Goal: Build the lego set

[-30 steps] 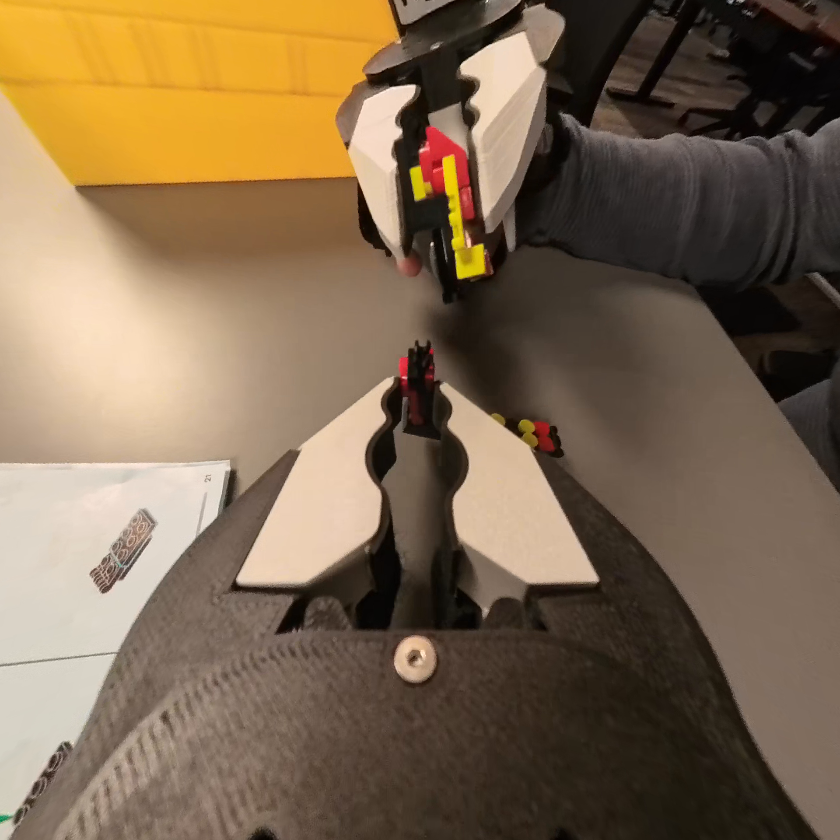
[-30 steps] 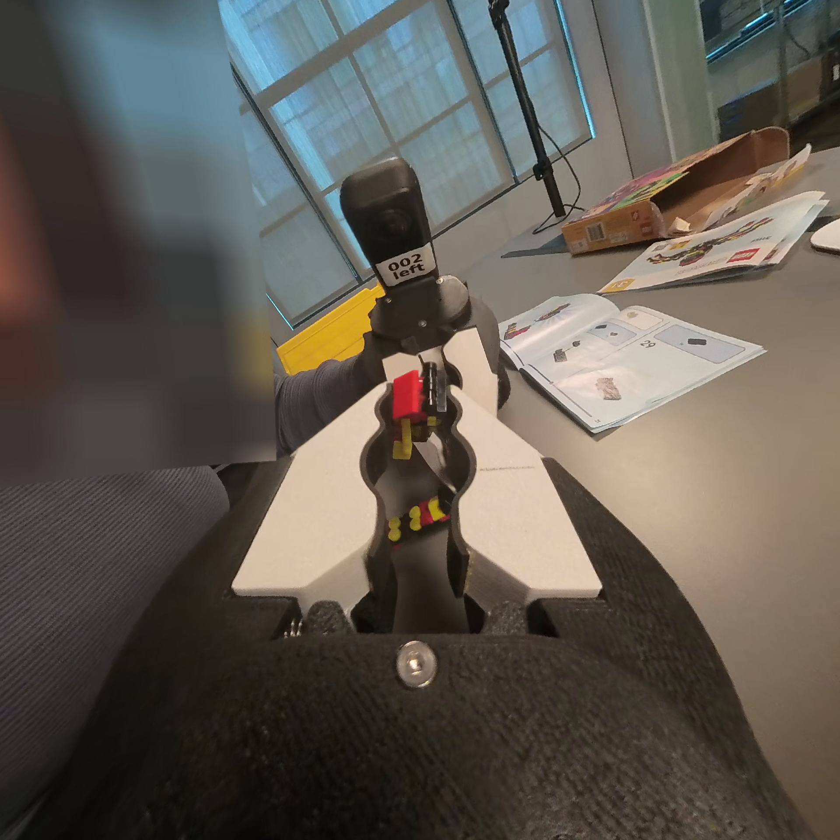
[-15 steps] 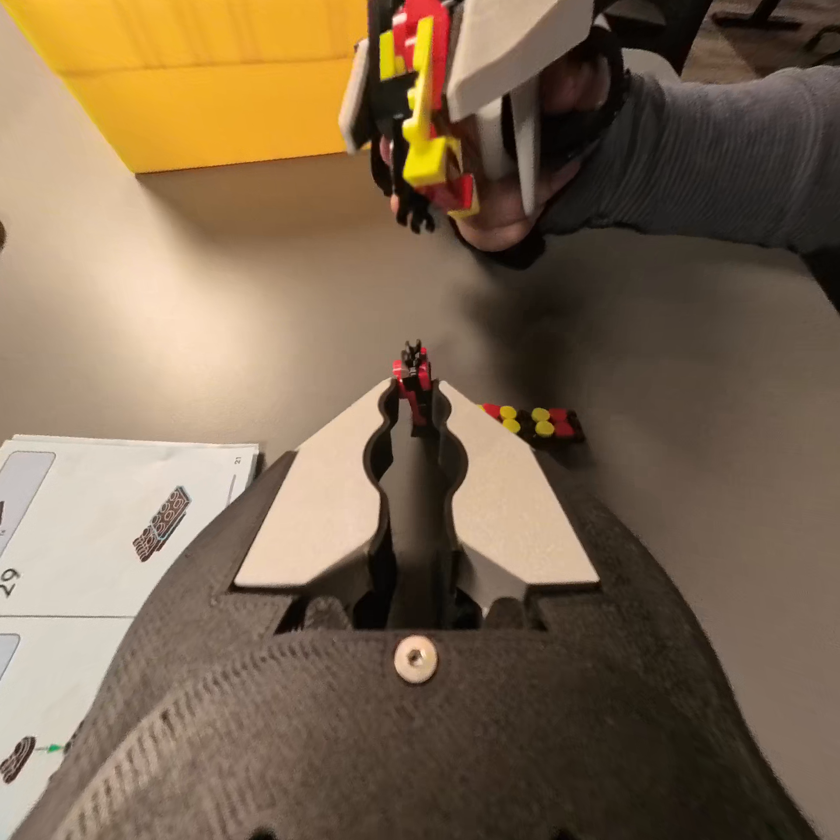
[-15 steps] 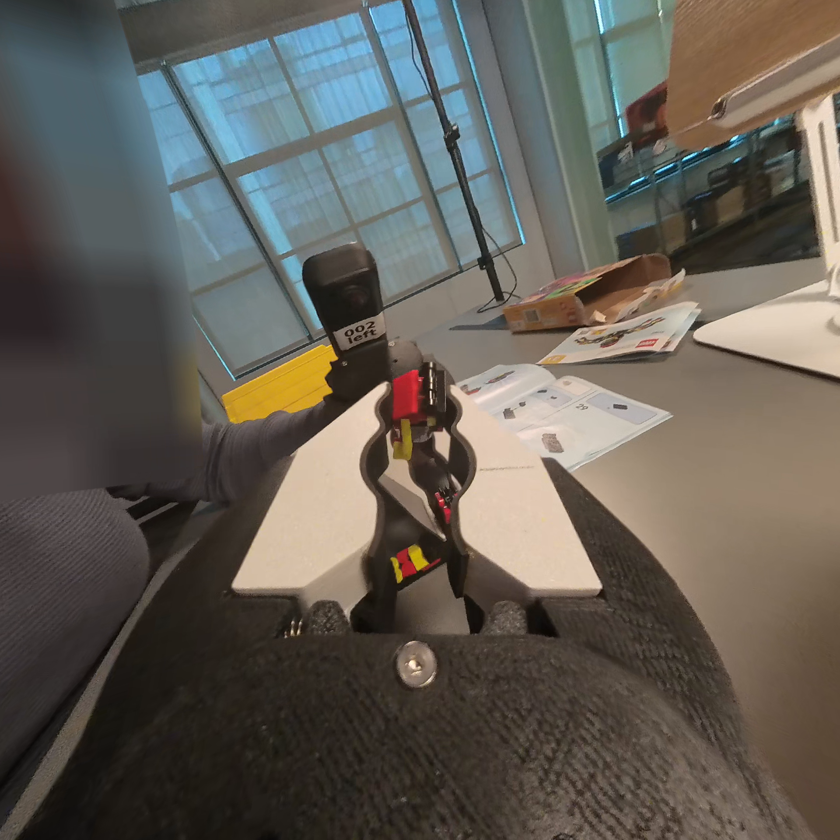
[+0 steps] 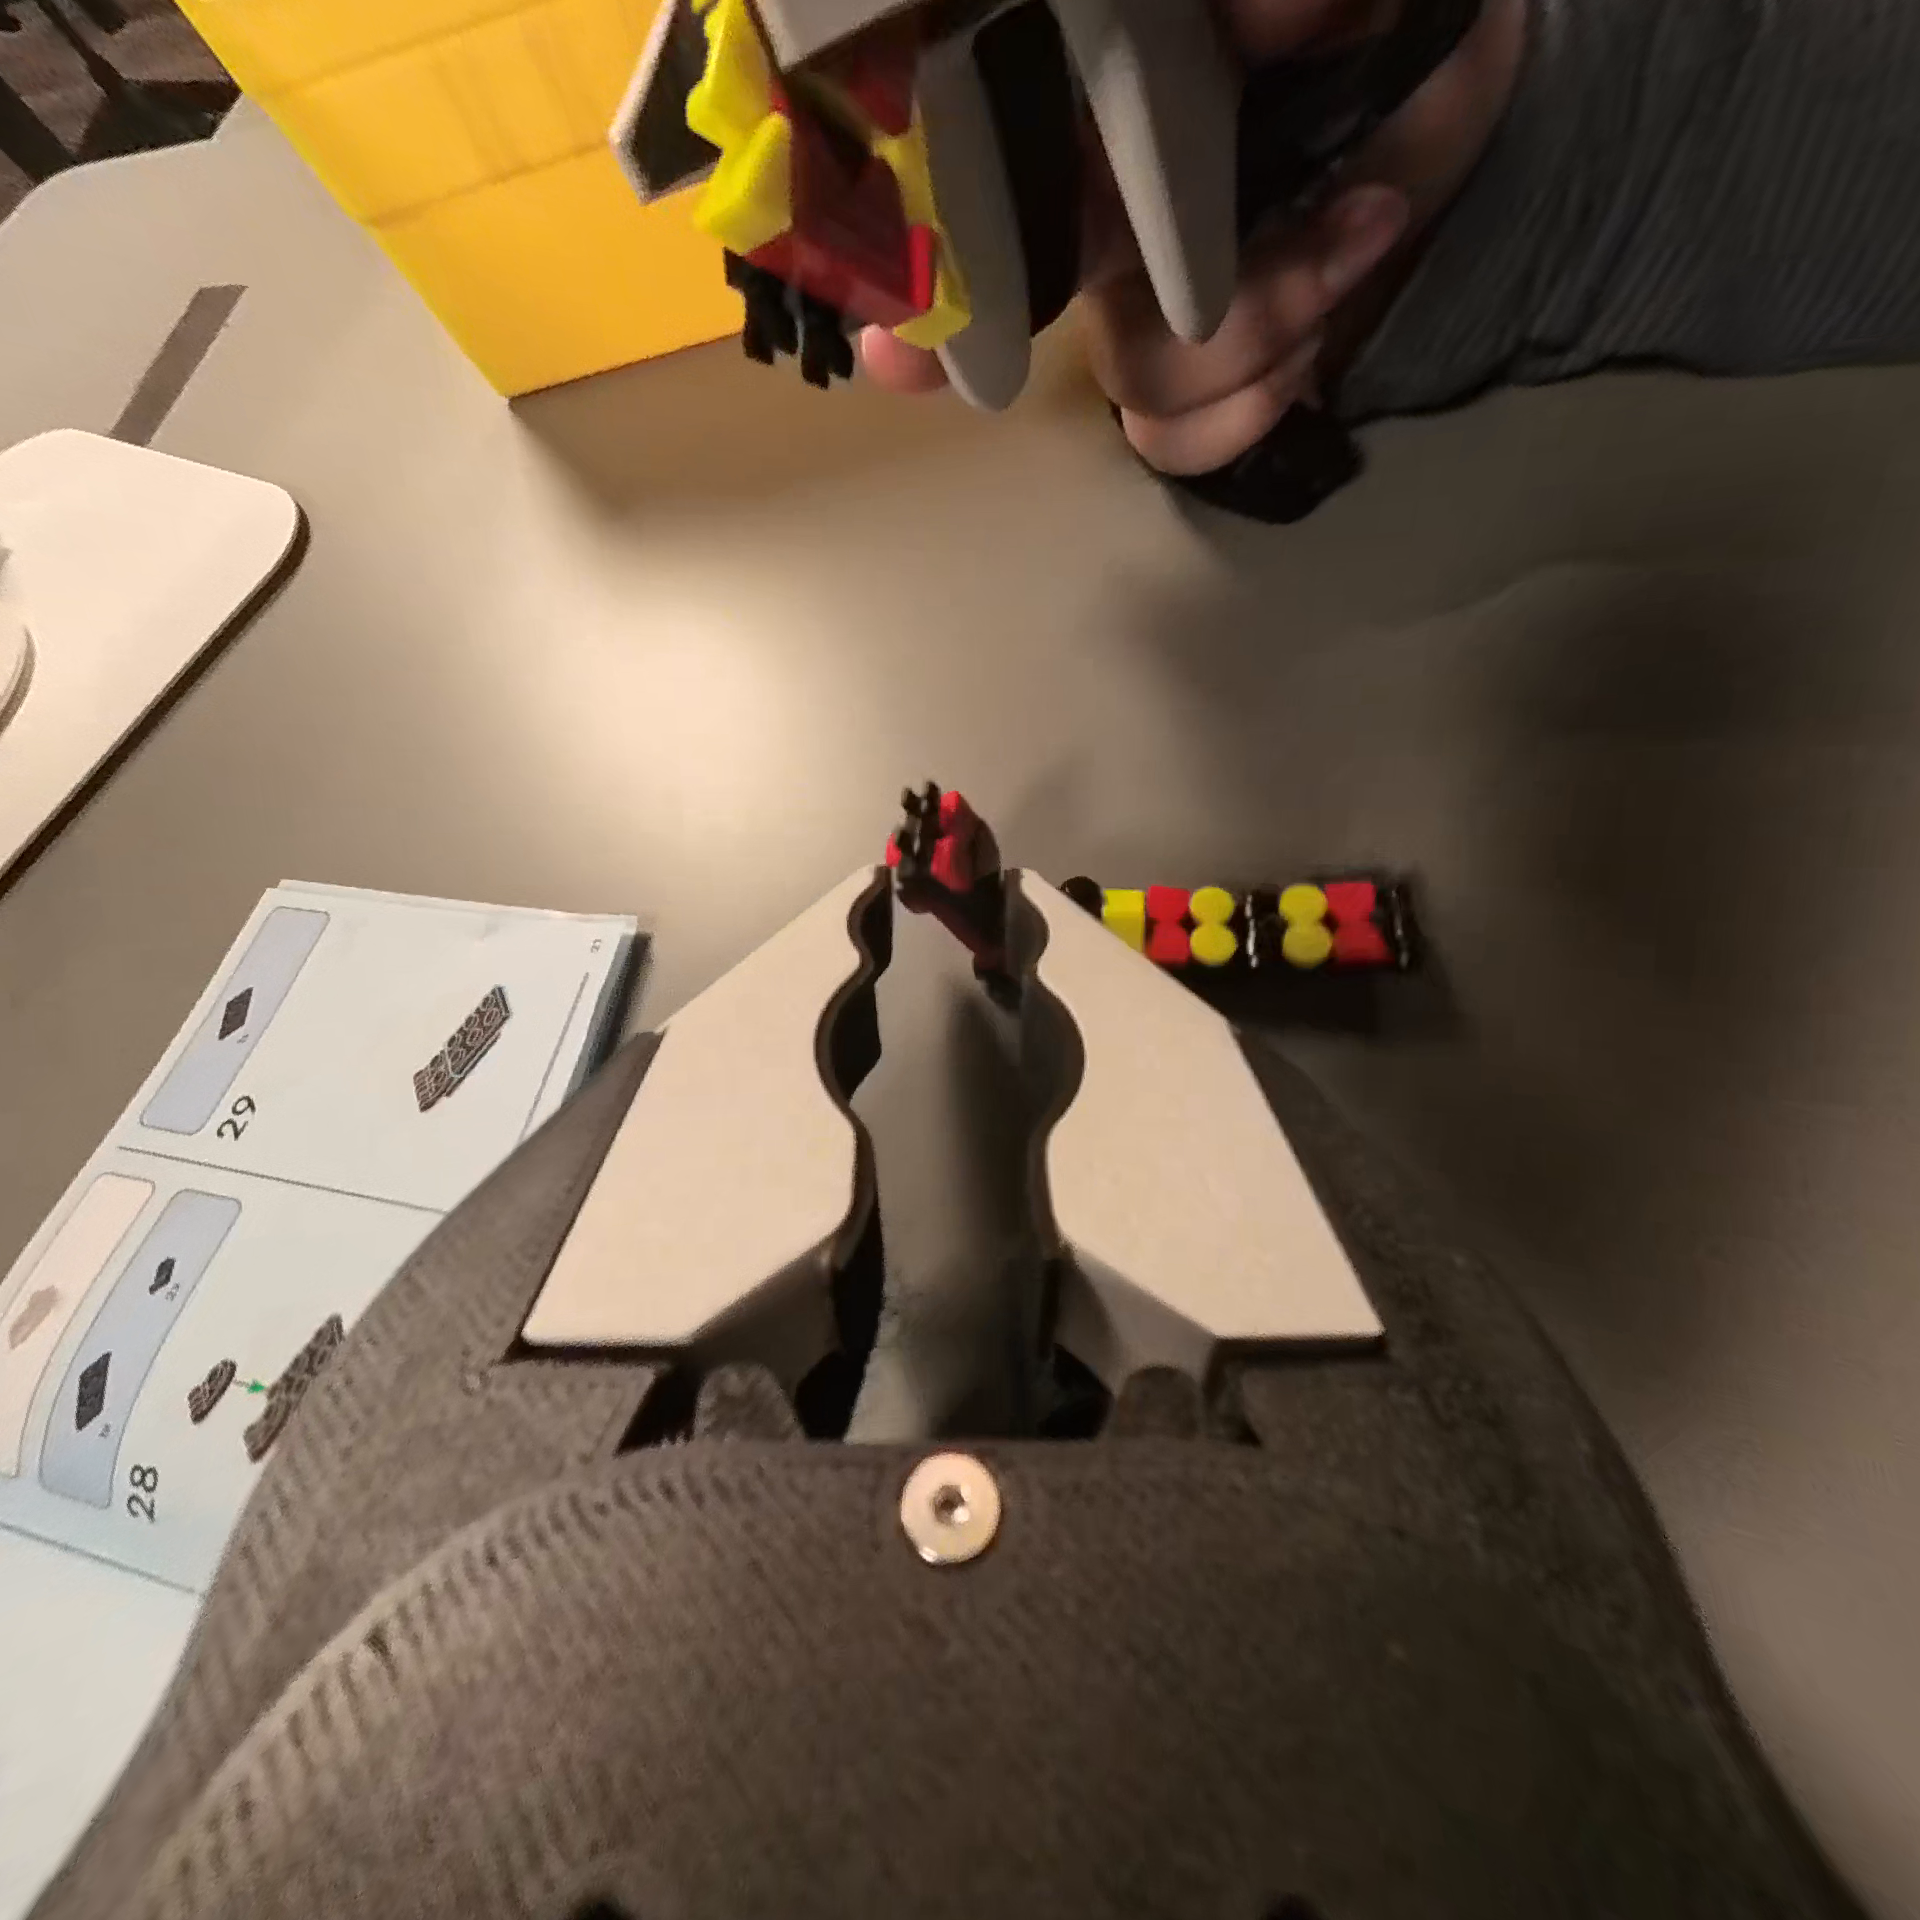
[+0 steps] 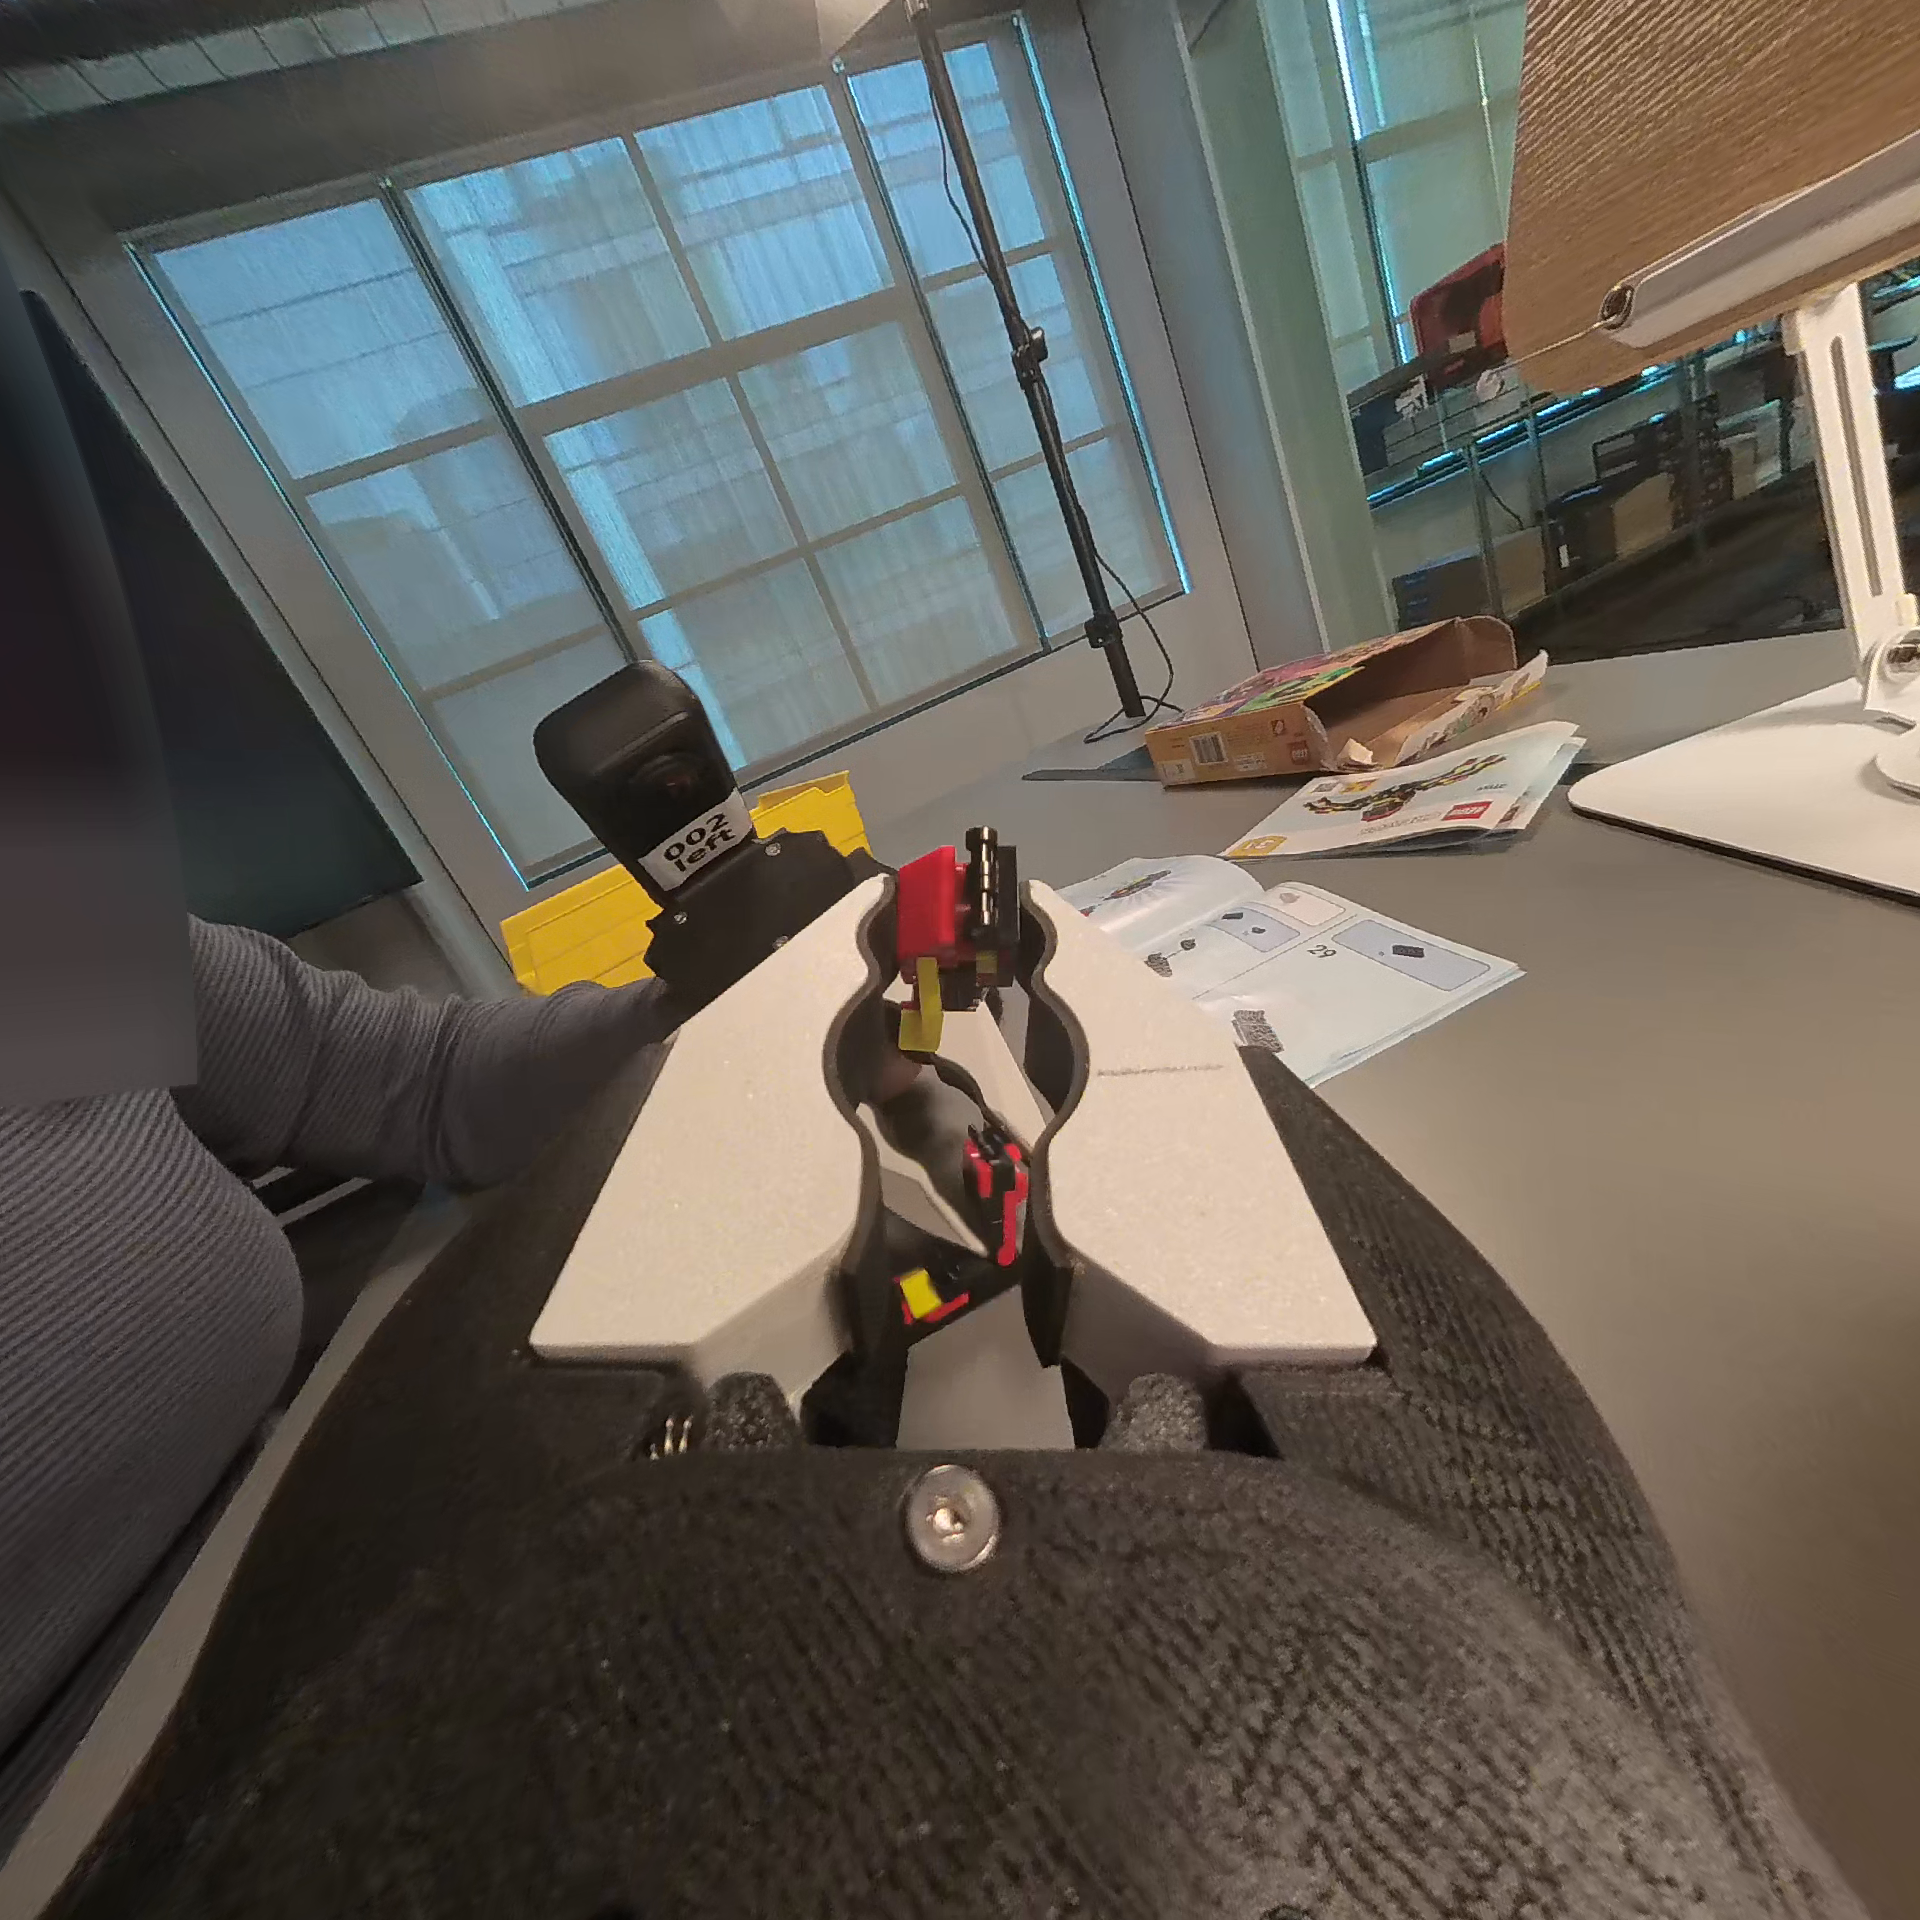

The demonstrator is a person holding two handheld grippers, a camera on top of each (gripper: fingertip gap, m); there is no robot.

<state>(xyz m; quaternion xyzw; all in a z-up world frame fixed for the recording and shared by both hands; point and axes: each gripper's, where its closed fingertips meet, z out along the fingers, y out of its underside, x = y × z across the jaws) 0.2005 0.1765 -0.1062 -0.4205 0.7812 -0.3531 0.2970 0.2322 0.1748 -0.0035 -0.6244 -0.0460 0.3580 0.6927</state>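
Note:
My left gripper (image 5: pixel 945 883) is shut on a small red and black lego piece (image 5: pixel 940 857) and holds it above the grey table (image 5: pixel 727 675). My right gripper (image 6: pixel 951 899) is shut on a red, yellow and black lego assembly (image 6: pixel 940 920). In the left wrist view the right gripper (image 5: pixel 816 286) hangs high at the top, tilted, with the assembly (image 5: pixel 831 229) between its fingers. A black lego strip with yellow and red pieces (image 5: pixel 1247 925) lies on the table just right of my left fingertips. The left gripper's small piece (image 6: pixel 992 1184) shows through the right gripper's gap.
An open instruction booklet (image 5: pixel 364 1039) lies left of the left gripper; it also shows in the right wrist view (image 6: pixel 1299 956). A white stand base (image 5: pixel 125 582) is far left. A yellow bin (image 5: pixel 488 135), a second booklet (image 6: pixel 1403 800) and a torn box (image 6: pixel 1330 717) lie farther off.
The right gripper has risen and tilted with its assembly, away from the left gripper. The left gripper has turned, so more of the strip and the booklet shows.

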